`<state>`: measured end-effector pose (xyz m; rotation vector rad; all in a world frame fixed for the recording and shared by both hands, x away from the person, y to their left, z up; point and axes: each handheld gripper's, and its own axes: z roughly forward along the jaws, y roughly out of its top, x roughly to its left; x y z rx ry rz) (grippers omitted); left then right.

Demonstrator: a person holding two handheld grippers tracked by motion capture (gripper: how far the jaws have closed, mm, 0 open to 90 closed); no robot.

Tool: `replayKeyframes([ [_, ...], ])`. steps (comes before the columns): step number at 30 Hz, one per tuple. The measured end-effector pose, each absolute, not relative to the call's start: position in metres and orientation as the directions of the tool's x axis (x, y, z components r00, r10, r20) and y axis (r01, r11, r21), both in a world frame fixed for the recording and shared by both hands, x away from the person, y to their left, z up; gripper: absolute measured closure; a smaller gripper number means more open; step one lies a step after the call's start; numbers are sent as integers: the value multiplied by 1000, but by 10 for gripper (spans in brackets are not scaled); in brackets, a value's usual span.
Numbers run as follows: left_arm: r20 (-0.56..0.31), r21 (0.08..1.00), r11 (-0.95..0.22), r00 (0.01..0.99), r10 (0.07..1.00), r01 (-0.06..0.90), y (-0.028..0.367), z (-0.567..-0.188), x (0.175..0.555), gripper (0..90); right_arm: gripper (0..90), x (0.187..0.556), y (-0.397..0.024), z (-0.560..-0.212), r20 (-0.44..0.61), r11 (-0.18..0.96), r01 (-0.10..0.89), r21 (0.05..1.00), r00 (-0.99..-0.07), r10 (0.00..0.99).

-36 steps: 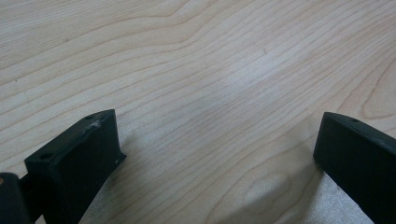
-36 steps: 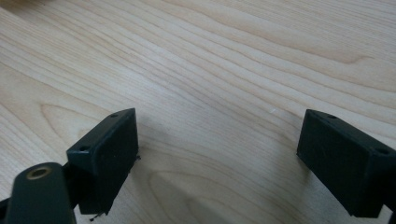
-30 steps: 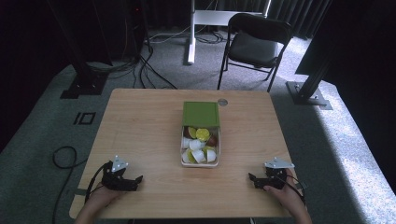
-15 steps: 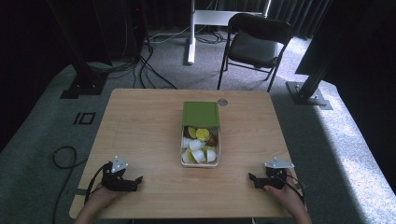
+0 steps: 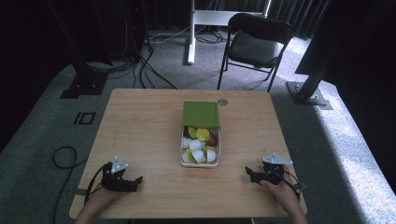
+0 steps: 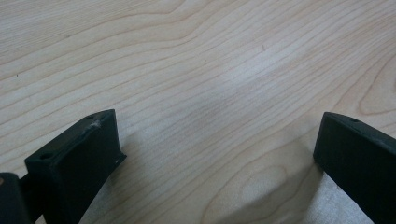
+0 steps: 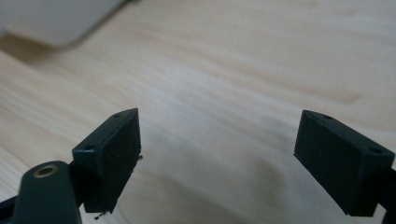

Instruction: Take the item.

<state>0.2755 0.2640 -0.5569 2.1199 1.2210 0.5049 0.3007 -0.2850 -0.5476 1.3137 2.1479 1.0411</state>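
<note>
Both the left gripper (image 5: 133, 180) and right gripper (image 5: 250, 173) rest released on the pale wooden worktop (image 5: 140, 126), nothing between their jaws, the right's having just narrowed slightly. The white rectangular tray of small capsules (image 5: 200, 163) lies ahead of the jaws; approach it slowly, jaws kept wide.

worktop (image 5: 140, 121): bare wood to left and right of centre, open passage | obstacle: white tray (image 5: 200, 163) of capsules at mid-worktop, green lid (image 5: 201, 114) lying flat at its far end | left gripper (image 5: 133, 182) and right gripper (image 5: 250, 173): near edge, well apart from tray, bare wood between their spread jaws
</note>
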Motion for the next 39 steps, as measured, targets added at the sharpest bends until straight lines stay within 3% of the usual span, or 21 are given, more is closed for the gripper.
replayKeyframes([
  [18, 14, 687, -366, 492, 871, 628, 265, -557, 273, 15, 143, 307, -251, -487, -7, 296, 441, 847, -548, 836],
  [39, 14, 687, -366, 492, 870, 627, 265, -557, 273, 16, 143, 314, -186, -454, -20, 320, 328, 889, -670, 742],
])
